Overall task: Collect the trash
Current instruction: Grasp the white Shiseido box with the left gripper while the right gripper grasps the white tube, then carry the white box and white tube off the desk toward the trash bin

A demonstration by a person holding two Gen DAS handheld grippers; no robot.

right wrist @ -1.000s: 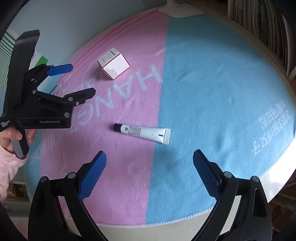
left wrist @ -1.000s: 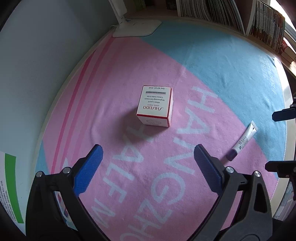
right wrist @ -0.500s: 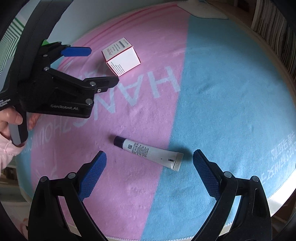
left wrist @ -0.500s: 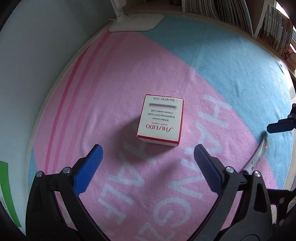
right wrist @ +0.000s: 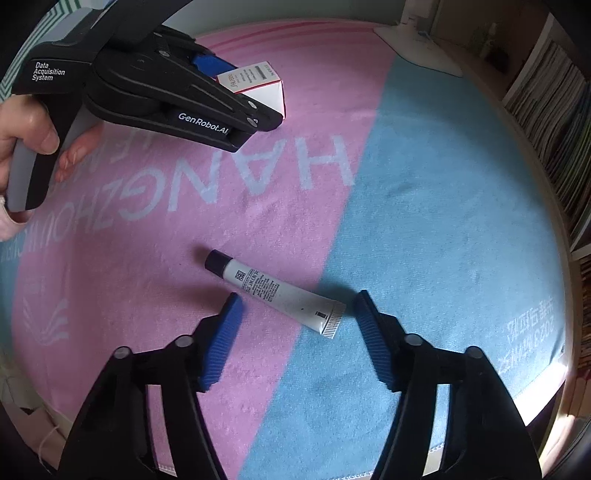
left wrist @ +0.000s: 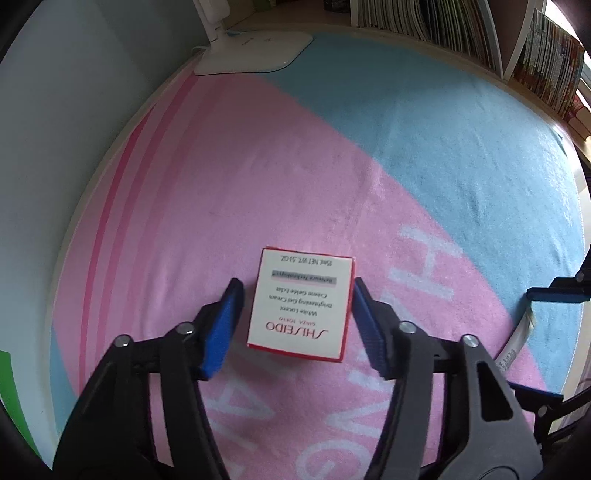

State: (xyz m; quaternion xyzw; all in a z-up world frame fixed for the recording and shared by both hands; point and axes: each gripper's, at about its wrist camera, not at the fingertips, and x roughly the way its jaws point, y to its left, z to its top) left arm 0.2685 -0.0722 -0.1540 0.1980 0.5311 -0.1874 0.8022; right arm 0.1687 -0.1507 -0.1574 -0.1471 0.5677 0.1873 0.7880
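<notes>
A white box with red edges [left wrist: 301, 306] lies on the pink part of the mat. My left gripper [left wrist: 296, 282] points down over it with the box between its blue pads. The jaws are closing; a gap shows at the left pad. In the right wrist view the same box [right wrist: 275, 94] sits between the left gripper's fingers [right wrist: 207, 107]. A white tube with a dark cap [right wrist: 273, 291] lies slanted across the pink-blue seam. My right gripper [right wrist: 299, 296] straddles it, jaws closing, with neither pad pressing on it. The tube [left wrist: 517, 343] shows near the right gripper's fingers [left wrist: 554, 295].
The pink and blue mat [left wrist: 424, 140] covers a round table. A white lamp base [left wrist: 255, 51] stands at its far edge. Shelves of books [left wrist: 443, 22] rise behind. A person's hand [right wrist: 22, 129] holds the left gripper's handle. A green and white sheet [left wrist: 7, 387] lies at the left.
Both grippers have come down closer to the mat. Each pair of jaws has narrowed from wide open, the left around the box, the right around the tube.
</notes>
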